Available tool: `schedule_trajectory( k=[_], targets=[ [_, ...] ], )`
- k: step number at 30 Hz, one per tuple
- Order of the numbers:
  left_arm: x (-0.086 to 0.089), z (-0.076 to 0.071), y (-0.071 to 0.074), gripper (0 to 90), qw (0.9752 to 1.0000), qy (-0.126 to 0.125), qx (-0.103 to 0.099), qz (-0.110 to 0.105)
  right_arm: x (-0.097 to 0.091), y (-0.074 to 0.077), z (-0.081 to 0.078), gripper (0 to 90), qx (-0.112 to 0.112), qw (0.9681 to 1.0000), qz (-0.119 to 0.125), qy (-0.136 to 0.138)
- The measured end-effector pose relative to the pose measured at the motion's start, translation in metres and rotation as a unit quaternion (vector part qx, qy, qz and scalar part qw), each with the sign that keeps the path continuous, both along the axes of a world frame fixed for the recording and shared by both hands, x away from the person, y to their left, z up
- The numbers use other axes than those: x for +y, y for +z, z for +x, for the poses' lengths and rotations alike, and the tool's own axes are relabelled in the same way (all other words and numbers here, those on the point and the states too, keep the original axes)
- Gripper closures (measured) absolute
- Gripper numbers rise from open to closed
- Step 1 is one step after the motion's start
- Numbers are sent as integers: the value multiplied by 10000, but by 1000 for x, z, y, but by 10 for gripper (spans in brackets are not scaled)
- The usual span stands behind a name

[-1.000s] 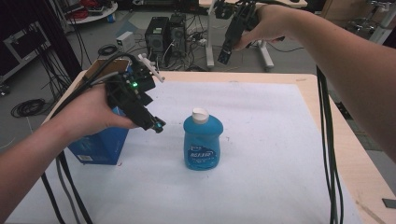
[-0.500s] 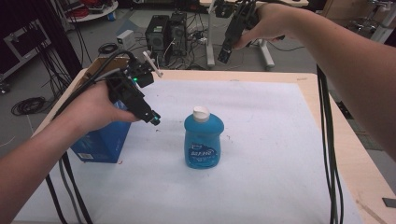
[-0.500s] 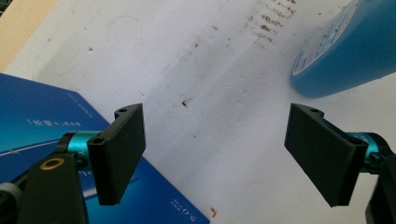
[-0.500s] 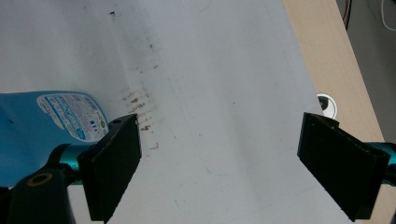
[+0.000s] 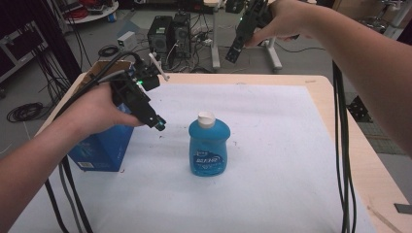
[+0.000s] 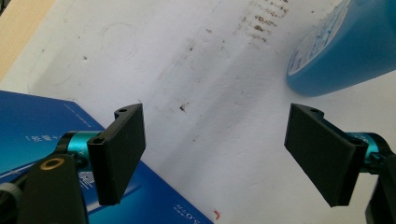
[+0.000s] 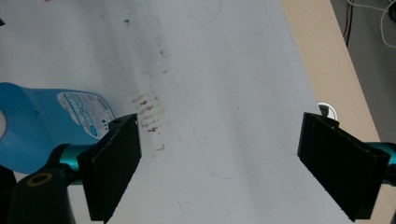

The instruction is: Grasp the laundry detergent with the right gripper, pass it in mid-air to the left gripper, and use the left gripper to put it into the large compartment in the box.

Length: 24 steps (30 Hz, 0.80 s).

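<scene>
A blue bottle [image 5: 208,147] with a white cap stands upright near the middle of the white table cover; its lower body shows in the left gripper view [image 6: 343,46] and its labelled side in the right gripper view [image 7: 51,123]. My left gripper [image 5: 156,121] hovers left of the bottle, above a blue box [image 5: 106,143], jaws open and empty [image 6: 219,158]. My right gripper [image 5: 233,54] is held high over the table's far edge, its jaws wide apart with nothing between them [image 7: 219,165].
The blue box [image 6: 32,135] lies at the table's left side. A white sheet [image 5: 272,145] covers the wooden table [image 5: 340,107]; its light wood edge [image 7: 327,56] runs along the right. Cables hang beside both arms. Computers and stands crowd the floor beyond.
My left gripper has risen a little and drawn back to the left, away from the bottle. The right gripper has stayed high at the far edge.
</scene>
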<state>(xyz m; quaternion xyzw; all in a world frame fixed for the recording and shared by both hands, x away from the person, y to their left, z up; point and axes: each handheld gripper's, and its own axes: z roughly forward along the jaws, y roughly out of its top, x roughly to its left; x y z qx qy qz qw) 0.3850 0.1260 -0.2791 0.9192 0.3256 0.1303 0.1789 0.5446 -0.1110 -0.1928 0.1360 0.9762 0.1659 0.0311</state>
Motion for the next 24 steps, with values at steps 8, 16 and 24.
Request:
schedule_trajectory(
  k=[8,16,24],
  targets=[
    [4,4,3,207,10000,25,-21,-29,-27,14,-17,130,-11,9984,535,163],
    [5,8,4,207,10000,47,0,59,-58,15,-44,130,-33,9952,888,416],
    [7,12,4,207,9999,-10,36,138,-77,1,-70,130,-32,9917,1113,638]
  ],
)
